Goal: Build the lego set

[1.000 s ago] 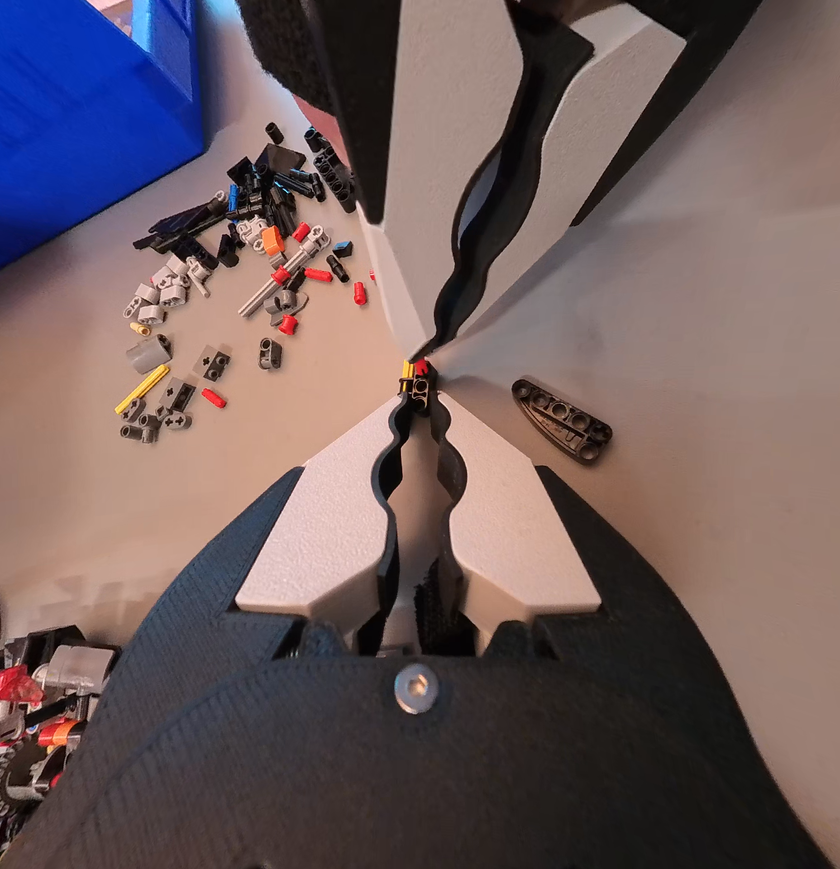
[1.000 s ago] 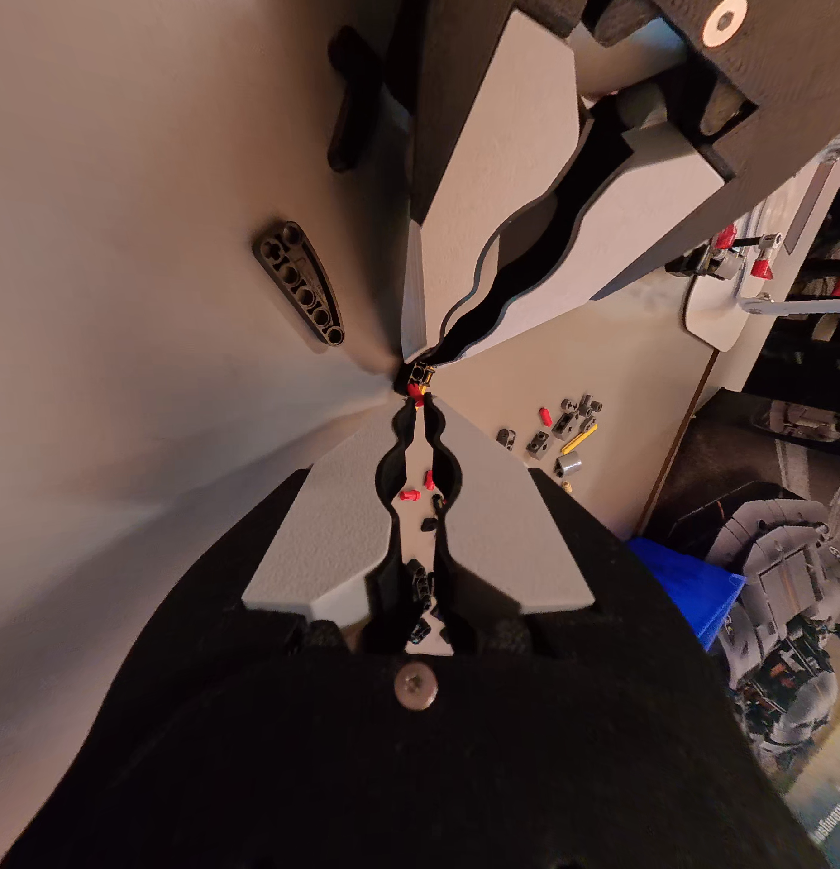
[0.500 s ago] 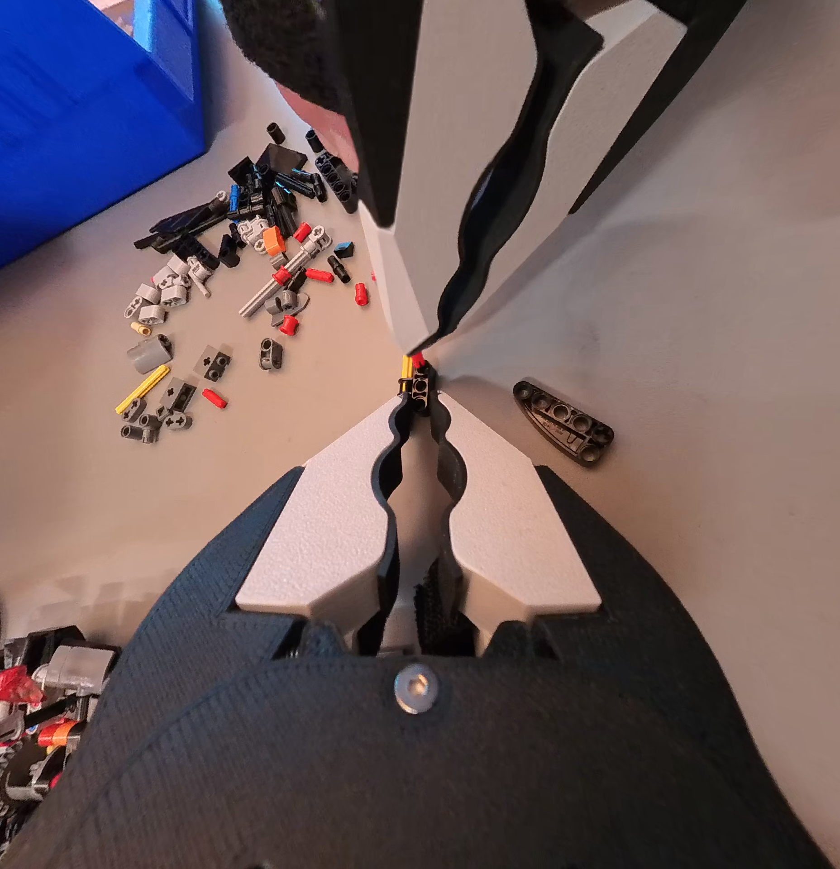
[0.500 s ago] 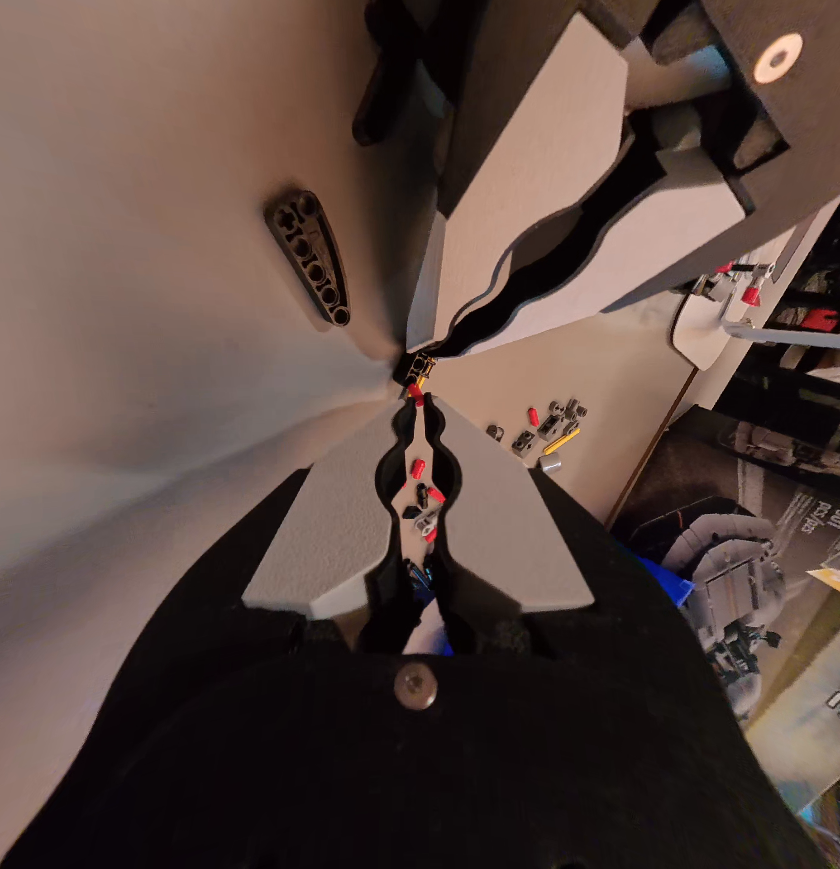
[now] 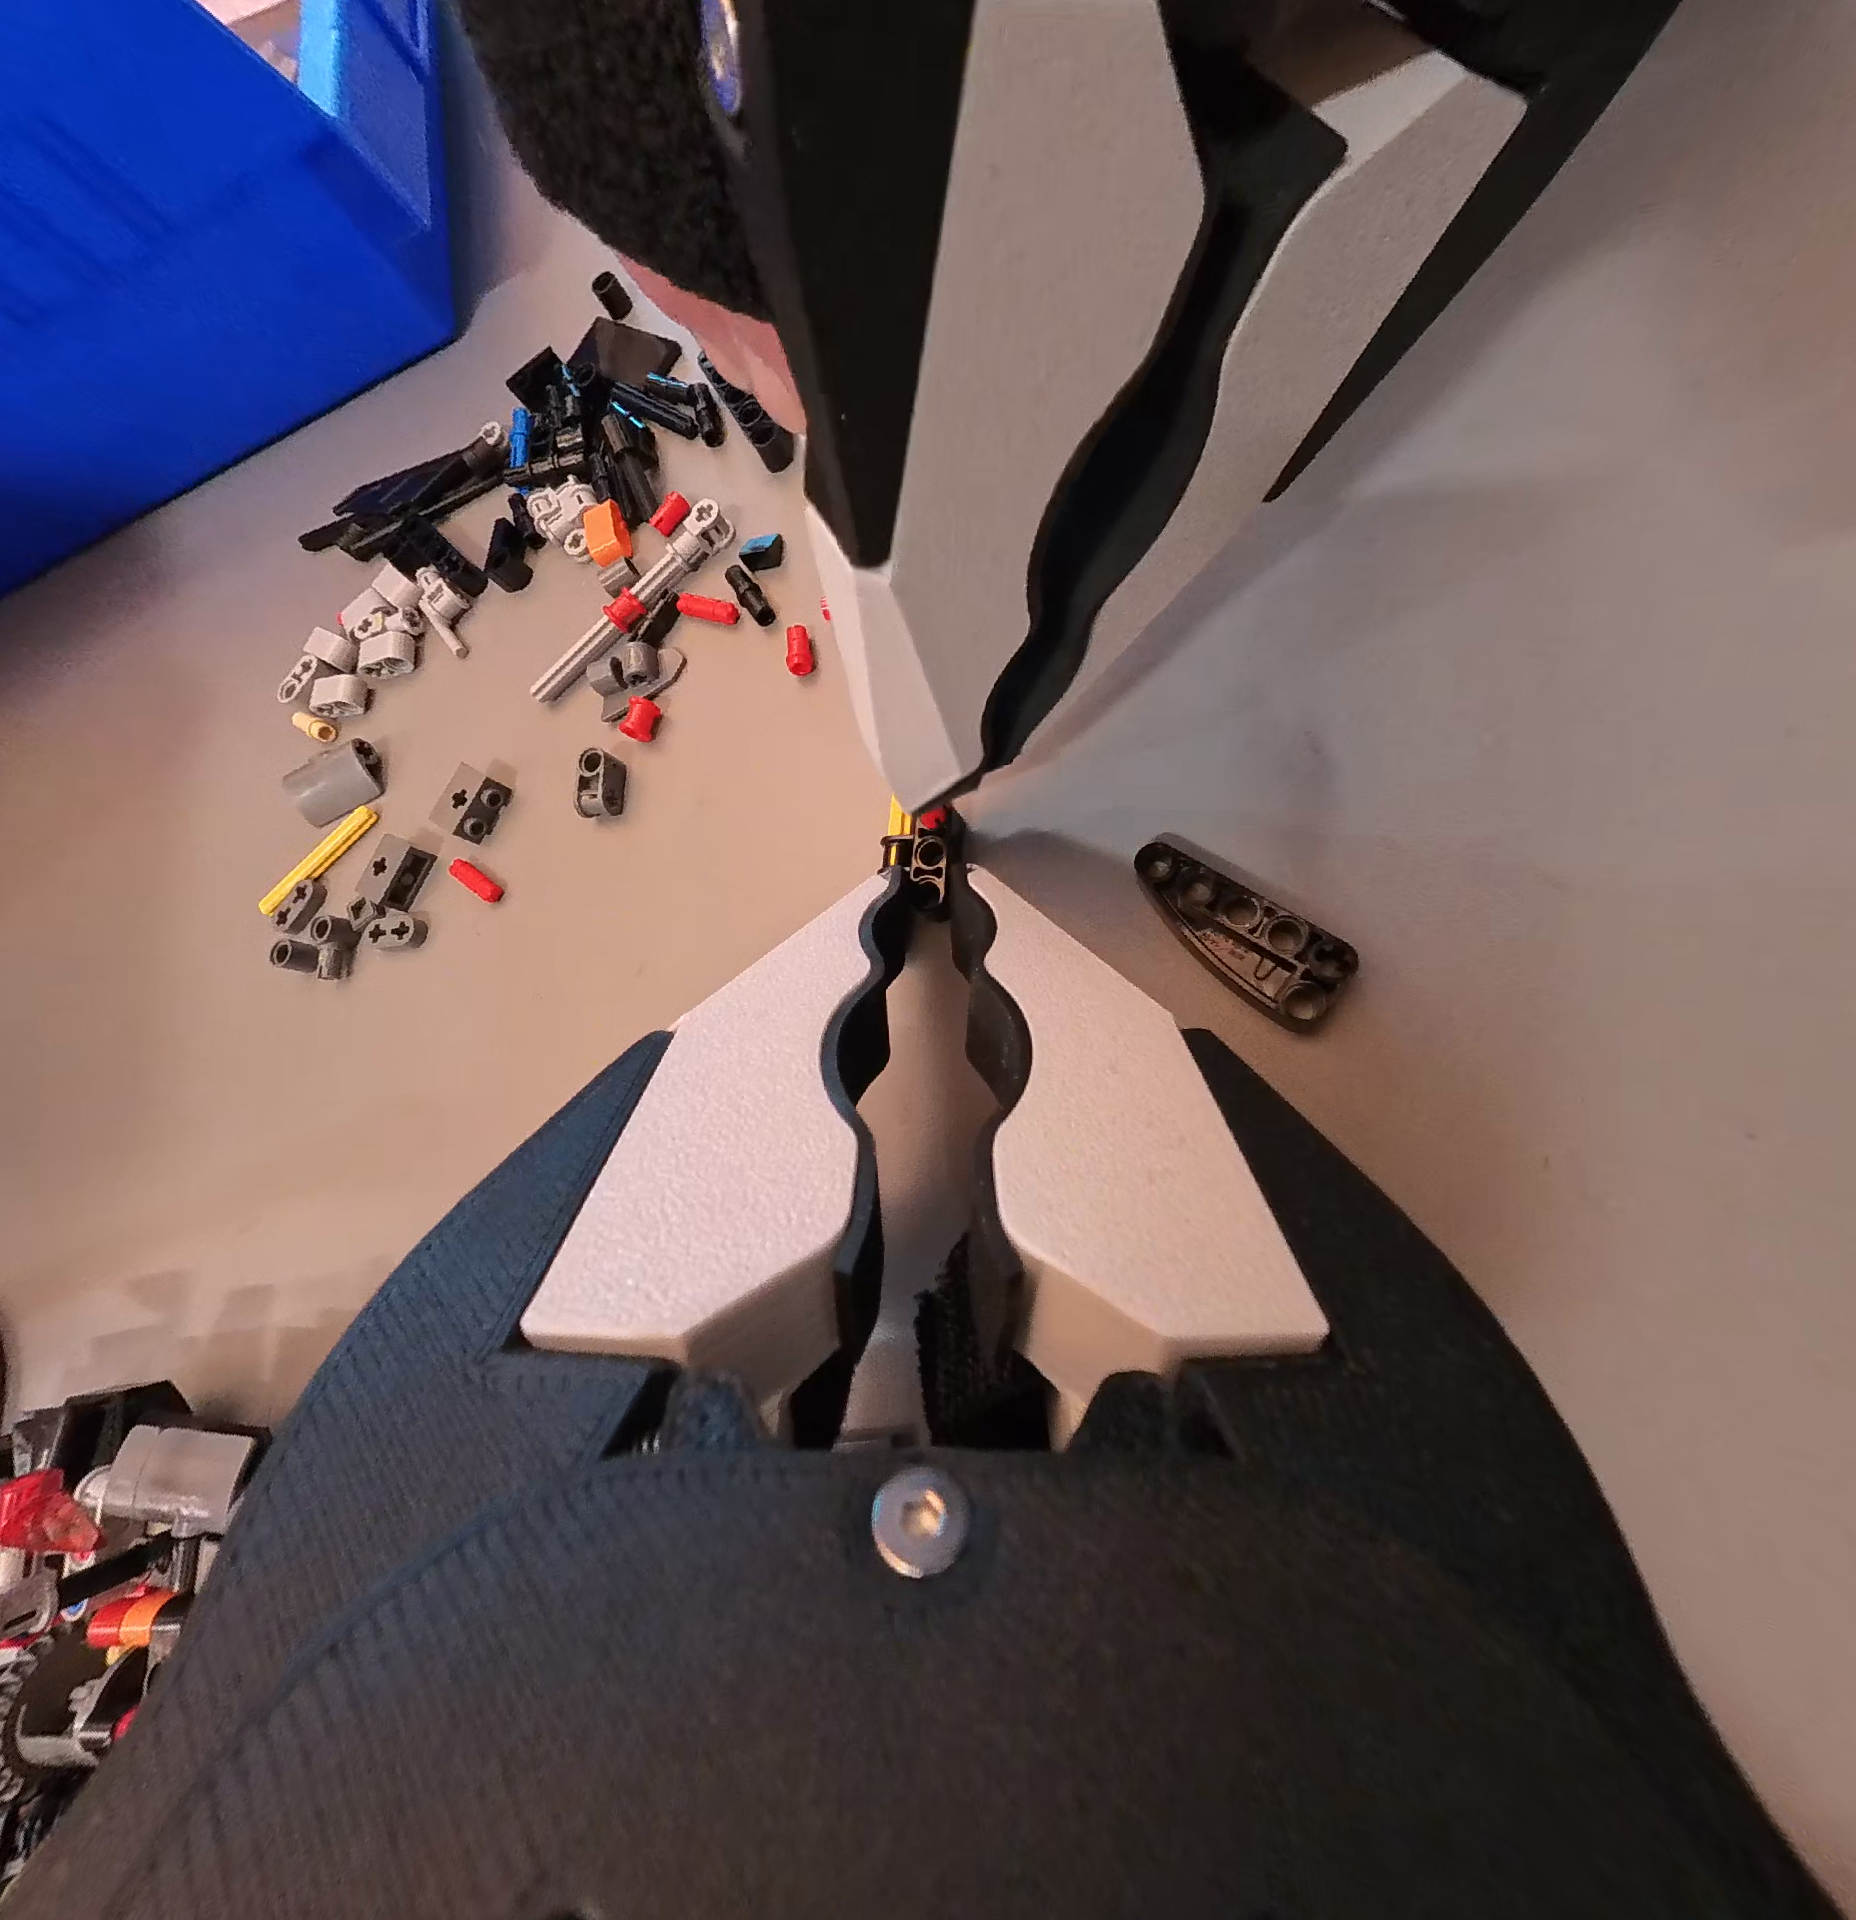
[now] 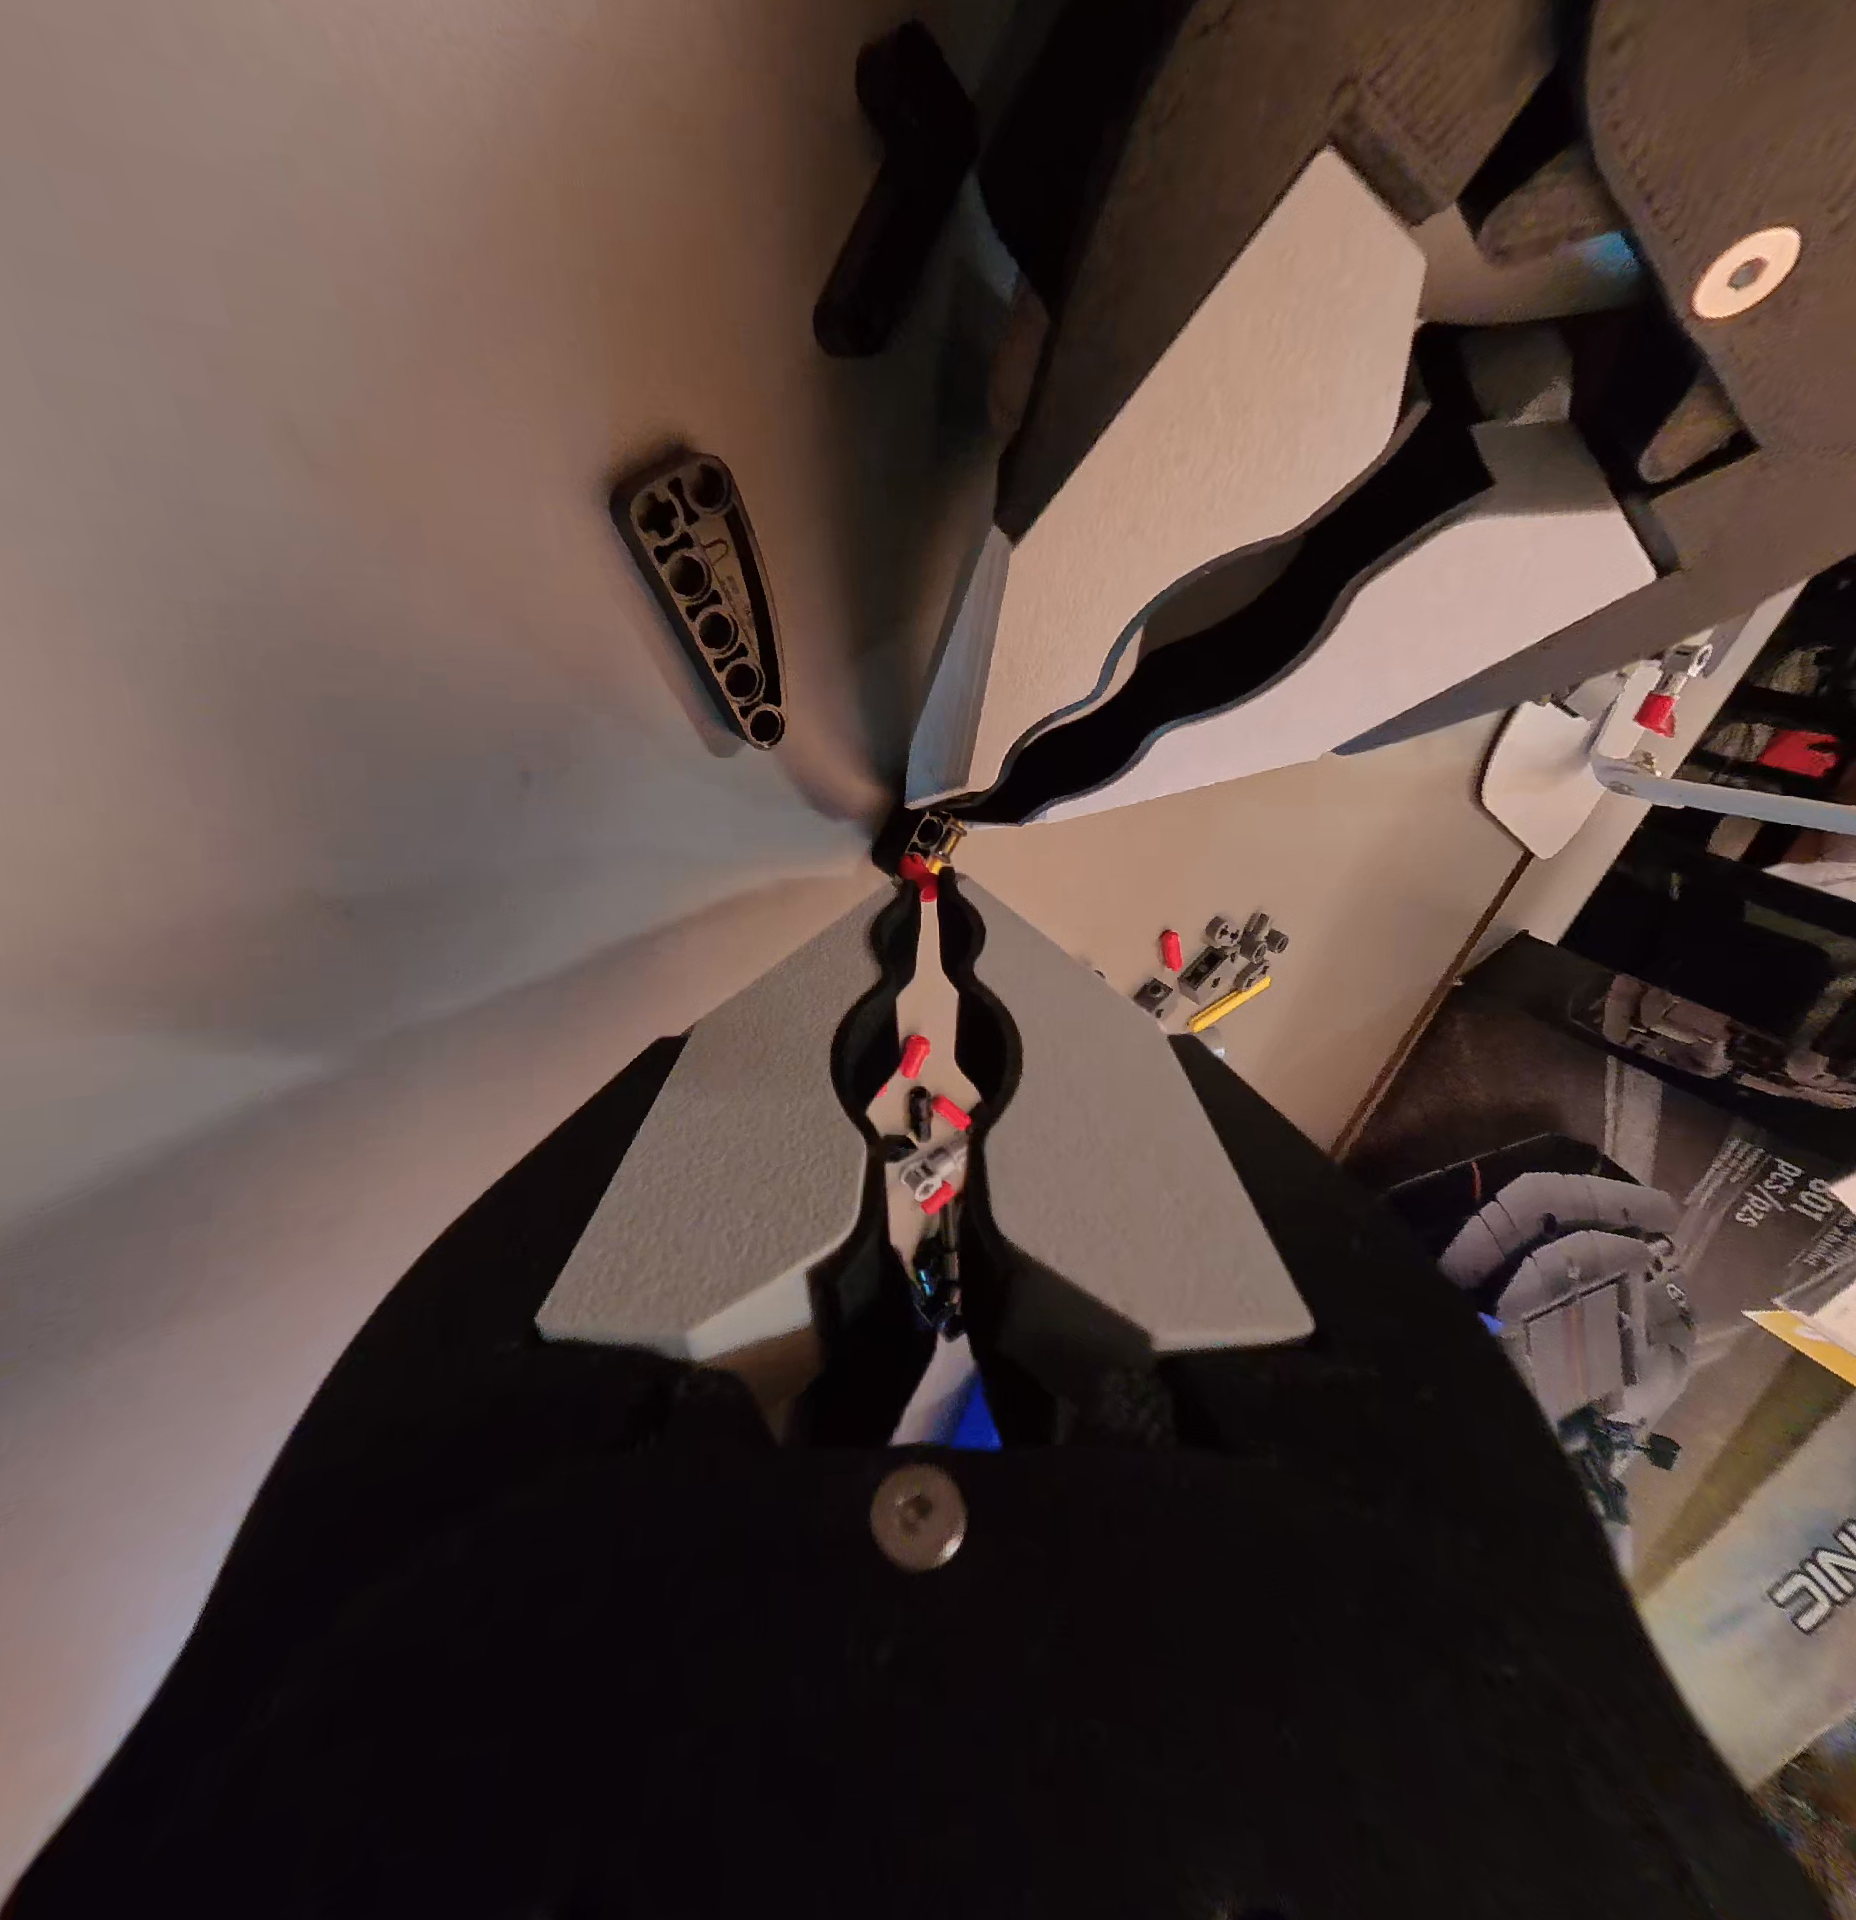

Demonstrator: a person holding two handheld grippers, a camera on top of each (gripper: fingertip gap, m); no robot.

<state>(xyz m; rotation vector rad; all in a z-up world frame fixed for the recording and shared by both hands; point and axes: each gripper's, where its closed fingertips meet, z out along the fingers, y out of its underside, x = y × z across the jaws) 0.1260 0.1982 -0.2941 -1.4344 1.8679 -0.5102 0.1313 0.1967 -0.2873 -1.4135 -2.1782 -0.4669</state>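
My left gripper (image 5: 929, 894) is shut on a small black connector (image 5: 926, 857) with a yellow axle in it, held above the table. My right gripper (image 6: 921, 896) is shut on a red pin (image 6: 911, 868) and meets the connector (image 6: 932, 829) tip to tip. The right gripper shows in the left wrist view (image 5: 950, 795), coming down from the top. The left gripper shows in the right wrist view (image 6: 950, 816), coming in from the upper right. A black curved beam with holes (image 5: 1246, 935) lies on the table just right of the tips; it also shows in the right wrist view (image 6: 706, 613).
A pile of loose black, grey, red and yellow pieces (image 5: 508, 665) lies to the left, with a blue bin (image 5: 176, 260) behind it. A part-built model (image 5: 62, 1558) sits at the lower left. The set's box (image 6: 1630, 1403) lies past the table edge. My left and right fingertips are right by each other.
The two gripper tips stay together at the small connector. My right gripper has tilted and shifted a little, so its view of the table and box has swung. The left gripper has barely moved.
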